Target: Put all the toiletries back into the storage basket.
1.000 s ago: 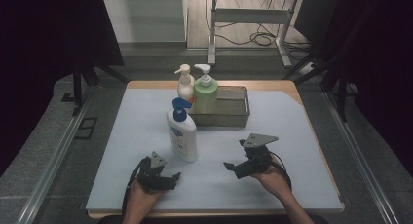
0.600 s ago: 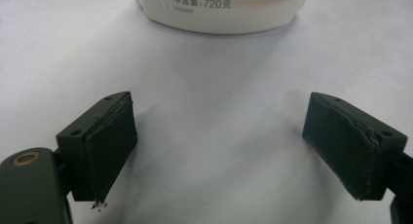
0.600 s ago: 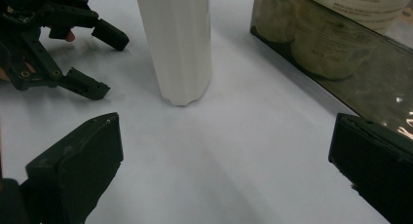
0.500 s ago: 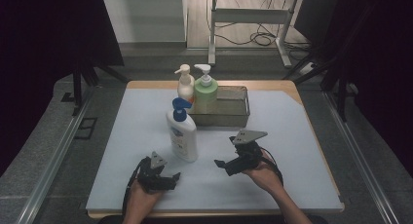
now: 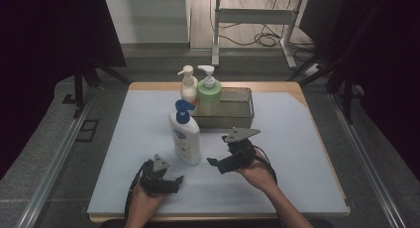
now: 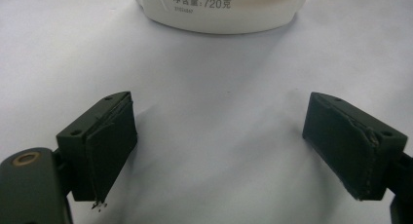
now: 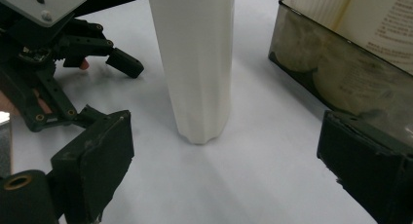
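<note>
A white bottle with a blue pump (image 5: 184,136) stands upright on the pale mat, in front of a clear bin (image 5: 241,110). My right gripper (image 5: 214,164) hovers just right of the bottle, pointing left at it. In the right gripper view the bottle's body (image 7: 197,63) stands ahead of the jaws, beyond their tips. The jaws have just been closing a little and stand wide apart with nothing between them (image 7: 224,165). My left gripper (image 5: 174,181) rests low near the front edge, open and empty (image 6: 219,151), with the bottle's base (image 6: 219,9) ahead of it.
A green pump bottle (image 5: 209,94) and a cream pump bottle (image 5: 188,85) stand at the bin's left end; the bin's near wall (image 7: 311,63) is close to my right jaw. The mat (image 5: 302,153) ends at the table's wooden rim.
My right gripper has moved left, closer to the white bottle, and risen slightly. The left gripper and the bottles have stayed where they were.
</note>
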`<action>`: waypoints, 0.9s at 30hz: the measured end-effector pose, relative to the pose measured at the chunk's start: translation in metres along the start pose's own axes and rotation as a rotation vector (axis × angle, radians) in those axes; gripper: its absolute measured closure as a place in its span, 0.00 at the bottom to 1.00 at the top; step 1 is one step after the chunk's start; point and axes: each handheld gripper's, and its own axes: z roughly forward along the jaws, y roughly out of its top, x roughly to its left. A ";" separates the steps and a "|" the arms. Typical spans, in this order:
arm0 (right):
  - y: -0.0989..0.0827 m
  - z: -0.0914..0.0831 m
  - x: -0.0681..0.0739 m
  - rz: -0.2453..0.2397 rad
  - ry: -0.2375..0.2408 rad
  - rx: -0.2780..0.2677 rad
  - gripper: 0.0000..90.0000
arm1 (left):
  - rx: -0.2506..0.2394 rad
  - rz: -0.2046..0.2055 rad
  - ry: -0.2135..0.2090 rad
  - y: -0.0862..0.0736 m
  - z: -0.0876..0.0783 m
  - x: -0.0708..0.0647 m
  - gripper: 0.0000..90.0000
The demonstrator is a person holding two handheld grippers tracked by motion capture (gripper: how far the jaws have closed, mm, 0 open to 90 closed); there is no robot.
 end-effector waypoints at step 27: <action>0.048 0.044 0.012 0.001 0.014 -0.028 0.15 | 0.002 0.003 0.001 0.000 0.000 0.000 0.13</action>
